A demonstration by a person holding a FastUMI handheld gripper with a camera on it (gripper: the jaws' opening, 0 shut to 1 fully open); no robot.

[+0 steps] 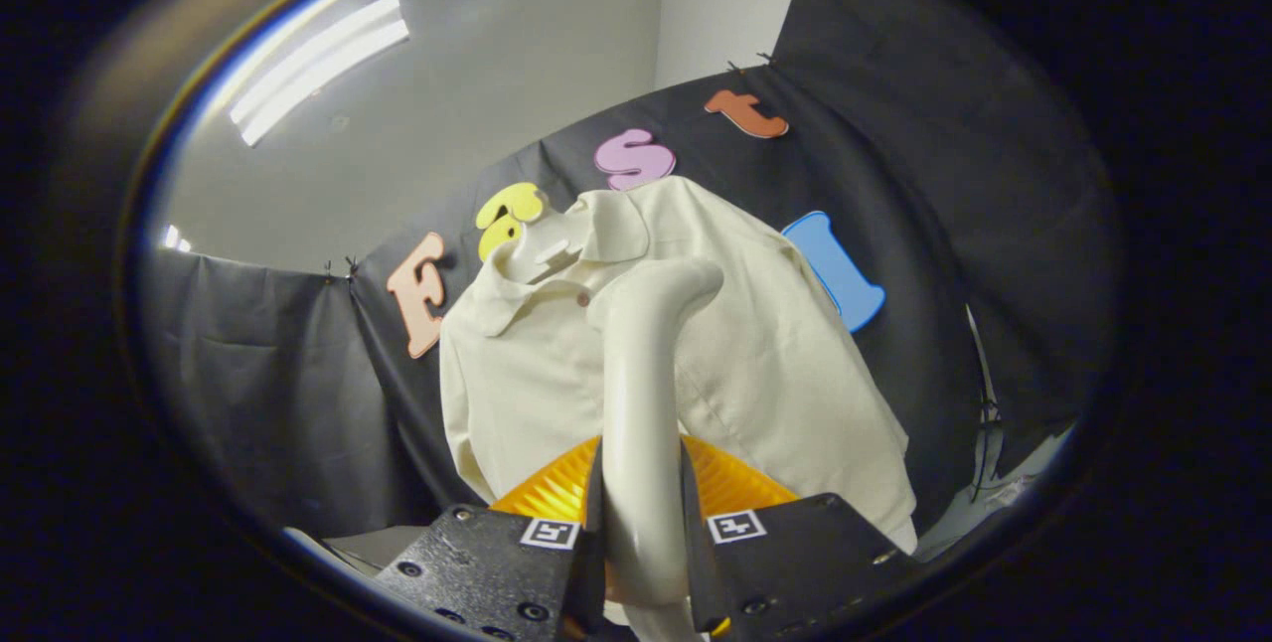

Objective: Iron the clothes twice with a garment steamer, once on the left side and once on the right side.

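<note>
Gripper [641, 523] fingers clamp the steamer's pale handle [641, 394], its head against the cream shirt [775, 364].

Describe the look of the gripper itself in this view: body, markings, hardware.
The gripper shows as two dark, matte, angular blocks side by side, each ending in a thin flat finger. Each block carries a small square black-and-white marker near its inner edge, and round screw heads dot the faces. No cables are visible.
</note>
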